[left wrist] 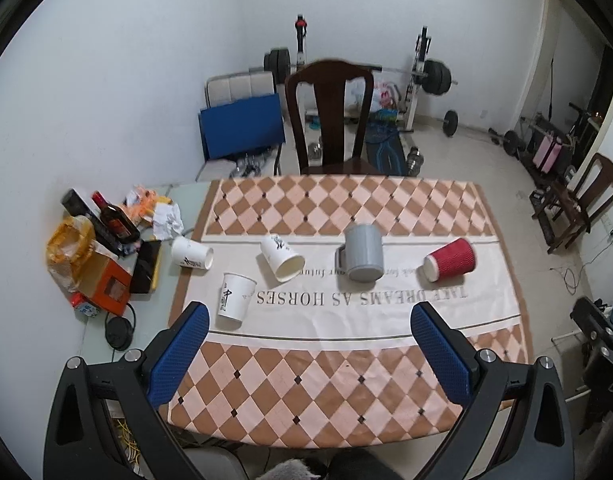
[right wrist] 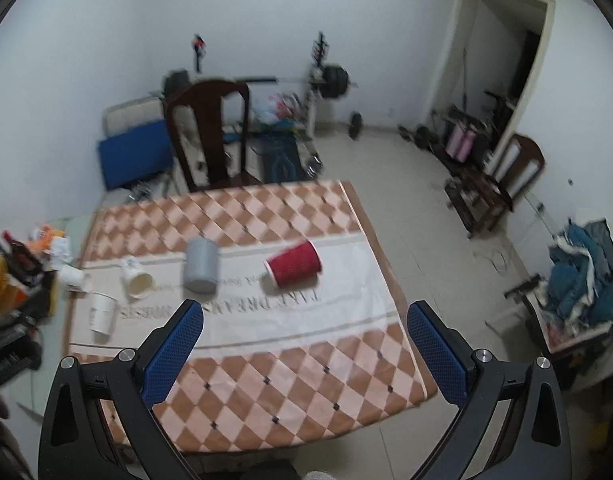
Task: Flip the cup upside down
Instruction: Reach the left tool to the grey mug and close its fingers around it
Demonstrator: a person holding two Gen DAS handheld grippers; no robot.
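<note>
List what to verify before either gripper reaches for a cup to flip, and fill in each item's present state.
1. Left gripper open and empty: ok.
2. Right gripper open and empty: ok.
3. Red ribbed paper cup free to grasp: ok, it lies on its side, apart from the others.
4. Grey plastic mug with handle needs flipping: cannot tell; it looks tipped, mouth toward the camera.
5. All white paper cups already upside down: not ok; the nearest white cup stands on the cloth, but which end is up is unclear, and two others lie on their sides.
6. Patterned tablecloth lies flat: ok.
</note>
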